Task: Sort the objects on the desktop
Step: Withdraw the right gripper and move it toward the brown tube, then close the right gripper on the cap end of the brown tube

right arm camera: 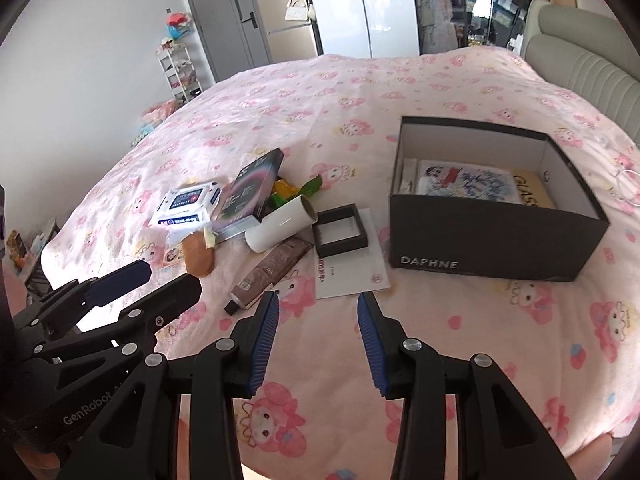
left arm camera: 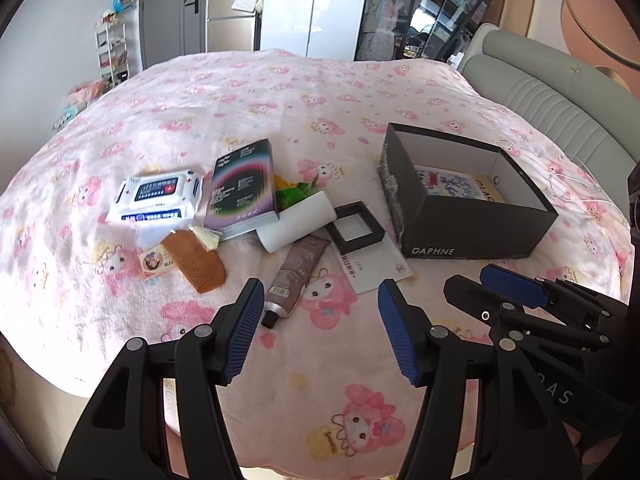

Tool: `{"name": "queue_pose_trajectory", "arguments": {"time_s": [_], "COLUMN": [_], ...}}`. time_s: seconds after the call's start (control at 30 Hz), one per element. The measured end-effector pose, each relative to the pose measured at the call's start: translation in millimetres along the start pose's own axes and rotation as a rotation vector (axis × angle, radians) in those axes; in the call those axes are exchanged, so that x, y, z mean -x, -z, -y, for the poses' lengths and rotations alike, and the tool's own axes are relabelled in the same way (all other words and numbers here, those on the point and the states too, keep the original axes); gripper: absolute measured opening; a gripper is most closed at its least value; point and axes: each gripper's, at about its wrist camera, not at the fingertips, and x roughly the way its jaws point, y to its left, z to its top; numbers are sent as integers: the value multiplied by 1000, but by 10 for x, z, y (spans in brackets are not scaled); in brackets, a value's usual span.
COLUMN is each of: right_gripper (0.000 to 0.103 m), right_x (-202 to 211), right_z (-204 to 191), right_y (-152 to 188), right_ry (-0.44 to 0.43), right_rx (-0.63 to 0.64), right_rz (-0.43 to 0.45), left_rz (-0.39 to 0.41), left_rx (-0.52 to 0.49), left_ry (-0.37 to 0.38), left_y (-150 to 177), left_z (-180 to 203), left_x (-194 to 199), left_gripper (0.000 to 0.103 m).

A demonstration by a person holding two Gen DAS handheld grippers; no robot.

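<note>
A pile of objects lies on the pink blanket: a wet-wipes pack point(left arm camera: 154, 197), a dark book point(left arm camera: 243, 188), a white roll point(left arm camera: 298, 222), a brown tube point(left arm camera: 296, 276), a wooden comb point(left arm camera: 197, 260), a small black frame box point(left arm camera: 354, 230) and a white paper point(left arm camera: 370, 266). An open black DAPHNE box point(left arm camera: 464, 196) stands to the right with printed items inside. My left gripper point(left arm camera: 320, 300) is open and empty, near the tube's cap. My right gripper point(right arm camera: 318, 314) is open and empty, above the blanket just before the paper point(right arm camera: 352, 272), with the box point(right arm camera: 496, 200) to its right.
A small card point(left arm camera: 154, 262) and green packets point(left arm camera: 294, 194) lie in the pile. A grey padded headboard point(left arm camera: 552, 92) borders the bed at right. A white cable point(left arm camera: 580, 192) lies beyond the box. Wardrobes and a shelf stand behind the bed.
</note>
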Motion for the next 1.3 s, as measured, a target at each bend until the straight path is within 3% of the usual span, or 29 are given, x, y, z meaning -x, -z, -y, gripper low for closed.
{"name": "queue_pose_trajectory", "arguments": {"time_s": [0.17, 0.37, 0.5, 0.6, 0.8, 0.87, 0.97, 1.07, 1.3], "right_gripper": [38, 38, 38, 38, 38, 38, 38, 38, 33], "right_x": [-378, -929, -1195, -1324, -1448, -1526, -1664, -1771, -1625], "right_z": [-50, -89, -181, -260, -463, -542, -616, -637, -516], "right_y": [-72, -85, -16, 55, 57, 42, 52, 90, 139], "right_ry": [3, -16, -66, -105, -184, -181, -178, -184, -173], "right_rx": [26, 32, 34, 31, 33, 42, 44, 36, 14], "right_rz": [-44, -142, -201, -237, -259, -265, -291, -319, -295], "left_rz": [12, -66, -141, -158, -150, -154, -163, -168, -166], "left_rx": [68, 134, 192, 208, 259, 266, 275, 294, 264], "left_ry": [-25, -63, -73, -88, -112, -116, -146, -118, -70], "left_y": [2, 133, 287, 352, 382, 394, 423, 444, 380], "left_z": [-221, -468, -669, -785, -997, -1030, -1072, -1122, -985], "left_x": [-251, -748, -1017, -1078, -998, -994, -1009, -1006, -1045], "left_gripper": [61, 60, 44, 35, 35, 35, 27, 27, 27]}}
